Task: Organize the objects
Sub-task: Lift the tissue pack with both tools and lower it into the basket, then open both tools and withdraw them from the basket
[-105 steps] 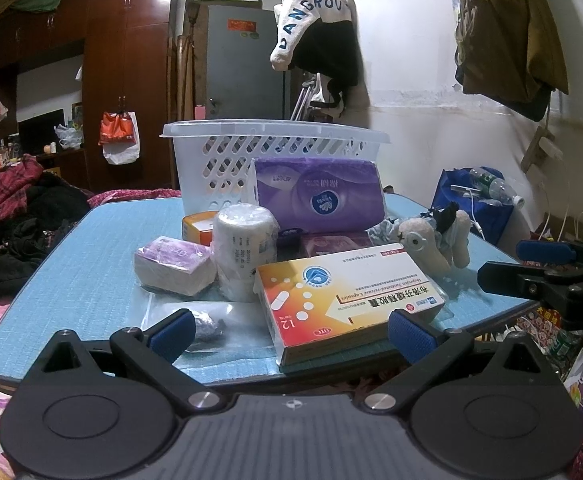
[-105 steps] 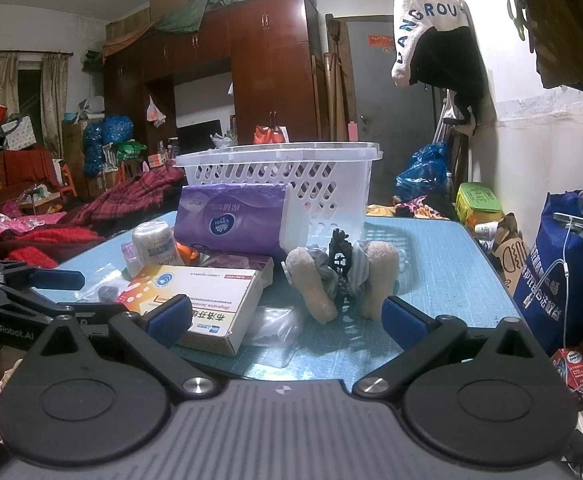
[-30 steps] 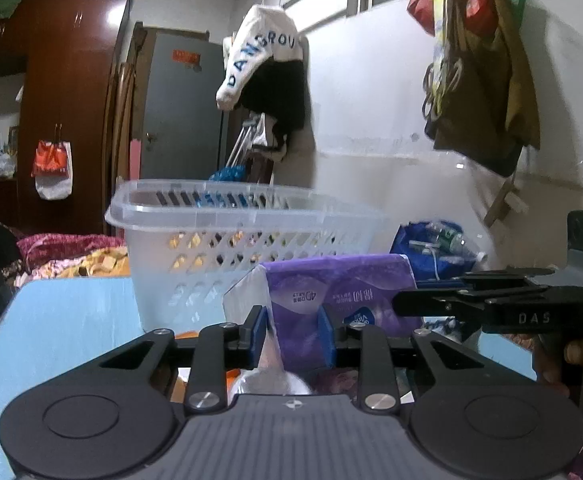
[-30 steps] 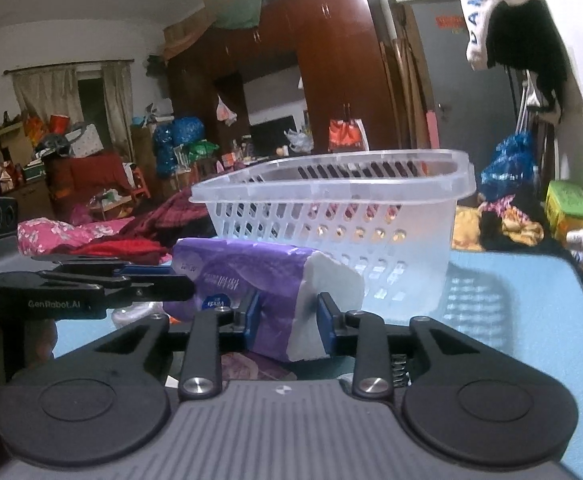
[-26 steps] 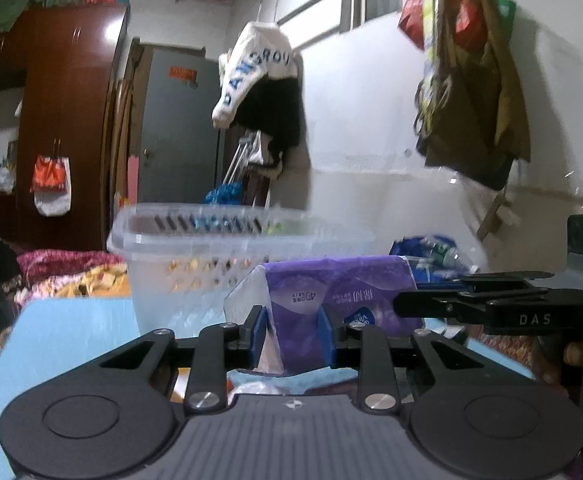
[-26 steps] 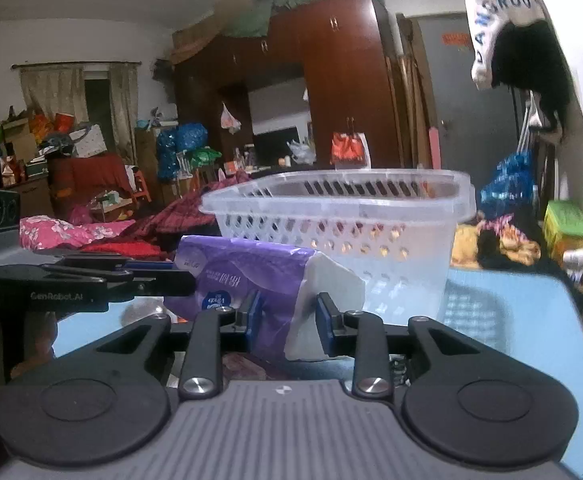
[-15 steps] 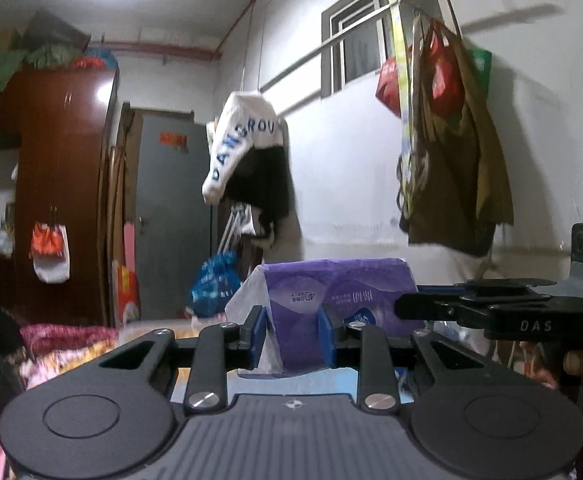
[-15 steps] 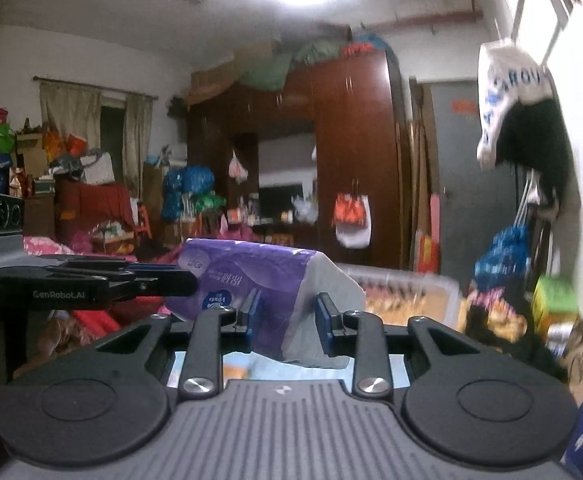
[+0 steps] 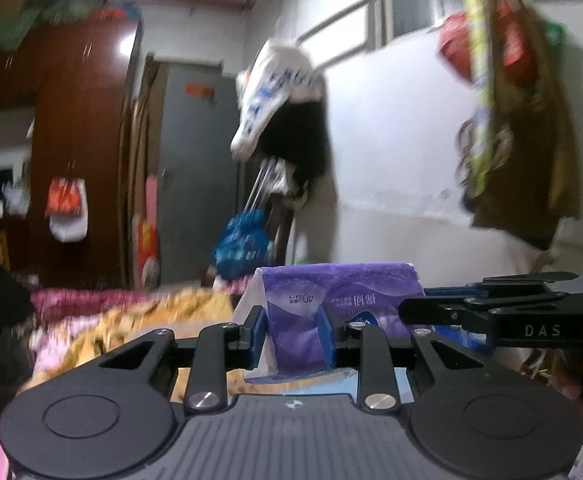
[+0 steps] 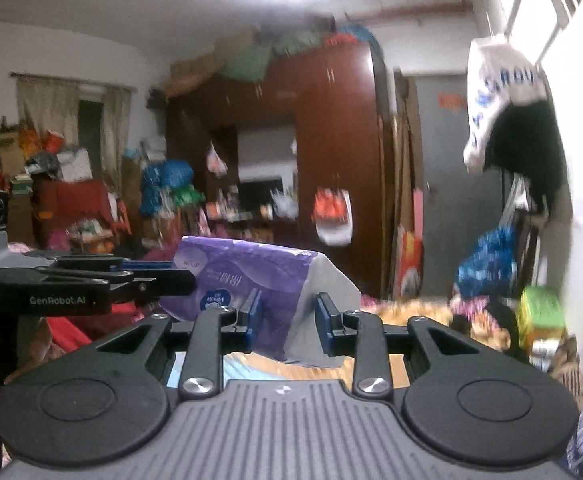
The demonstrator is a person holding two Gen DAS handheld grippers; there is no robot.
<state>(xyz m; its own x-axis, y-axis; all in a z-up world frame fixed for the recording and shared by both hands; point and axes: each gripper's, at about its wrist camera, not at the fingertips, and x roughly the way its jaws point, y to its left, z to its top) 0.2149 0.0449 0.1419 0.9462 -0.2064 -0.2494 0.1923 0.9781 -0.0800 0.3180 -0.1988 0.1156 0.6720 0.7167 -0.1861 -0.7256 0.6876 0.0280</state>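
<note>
A purple tissue pack [image 9: 331,300] is held in the air between both grippers. My left gripper [image 9: 293,338] is shut on its left end. My right gripper [image 10: 285,320] is shut on its right end, where the white end flap [image 10: 331,280] shows. The right gripper also shows from the side in the left wrist view [image 9: 491,312], and the left gripper shows in the right wrist view [image 10: 91,280]. The pack [image 10: 247,276] is level and raised high. The white basket and the table are out of view, apart from a blue sliver under the pack.
A brown wardrobe [image 10: 331,168] and a grey door [image 9: 195,176] stand at the back. A white and black garment [image 9: 287,112] hangs on the wall. Bags [image 9: 523,120] hang at the right. Cluttered bedding [image 9: 103,320] lies below.
Both grippers have lifted the tissue pack together from in front of the basket to high above it. The basket and table dropped out of view.
</note>
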